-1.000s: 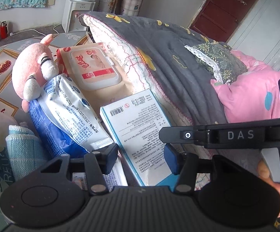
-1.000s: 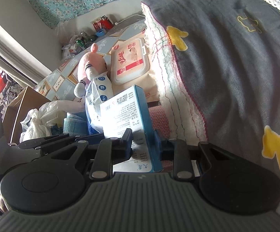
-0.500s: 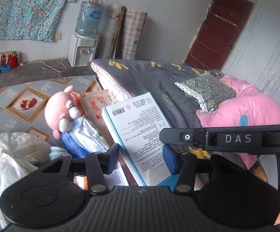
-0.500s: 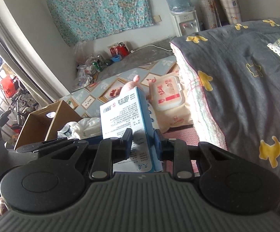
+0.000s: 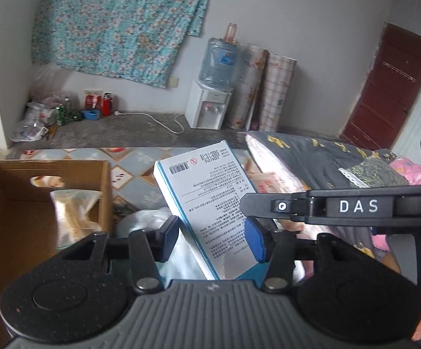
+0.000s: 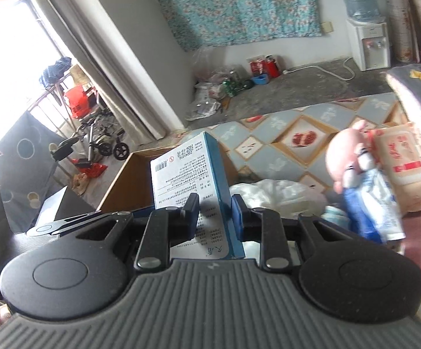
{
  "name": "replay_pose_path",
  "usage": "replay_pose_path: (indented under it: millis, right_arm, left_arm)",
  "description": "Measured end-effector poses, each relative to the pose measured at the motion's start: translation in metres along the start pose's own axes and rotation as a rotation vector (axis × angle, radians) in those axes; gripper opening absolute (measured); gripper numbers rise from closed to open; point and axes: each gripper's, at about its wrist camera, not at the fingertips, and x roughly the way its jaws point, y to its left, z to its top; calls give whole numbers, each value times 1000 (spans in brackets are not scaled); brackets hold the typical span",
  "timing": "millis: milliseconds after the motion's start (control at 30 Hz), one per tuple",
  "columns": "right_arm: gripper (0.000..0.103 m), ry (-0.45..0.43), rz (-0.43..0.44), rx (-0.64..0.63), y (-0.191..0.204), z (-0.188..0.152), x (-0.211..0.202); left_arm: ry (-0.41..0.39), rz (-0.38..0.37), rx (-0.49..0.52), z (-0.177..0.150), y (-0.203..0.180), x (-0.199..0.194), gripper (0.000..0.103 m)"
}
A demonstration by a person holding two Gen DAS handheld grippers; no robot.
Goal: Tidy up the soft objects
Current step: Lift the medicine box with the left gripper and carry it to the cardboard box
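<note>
A flat white box with blue edges and printed text (image 5: 207,203) is held up in the air by both grippers. In the left wrist view my left gripper (image 5: 212,235) is shut on its wide face near the bottom. In the right wrist view my right gripper (image 6: 214,212) is shut on the narrow sides of the same box (image 6: 187,180). An open cardboard box (image 5: 15,218) stands low on the left, with a clear plastic-wrapped item (image 5: 70,209) inside. A pink plush toy (image 6: 347,154), a blue-and-white soft pack (image 6: 370,209) and a wet-wipes pack (image 6: 402,157) lie to the right, blurred.
A crumpled white plastic bag (image 6: 271,192) lies between the cardboard box (image 6: 129,186) and the plush. A bed with a grey quilt (image 5: 312,157) fills the right side. A water dispenser (image 5: 207,107), rolled mats and floor clutter stand by the far wall.
Both grippers have risen and swung left with the white box. The plush and packs have dropped out of the left wrist view, and the cardboard box has come in.
</note>
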Motion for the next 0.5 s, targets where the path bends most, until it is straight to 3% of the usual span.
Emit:
replay_pose_path:
  millis: [267, 500]
  right_arm:
    - [23, 141, 164, 0, 105, 8, 114]
    - [23, 283, 162, 93, 134, -9, 218]
  left_arm:
    - [38, 198, -99, 8, 117, -35, 50]
    - [189, 258, -191, 6, 206, -1, 49]
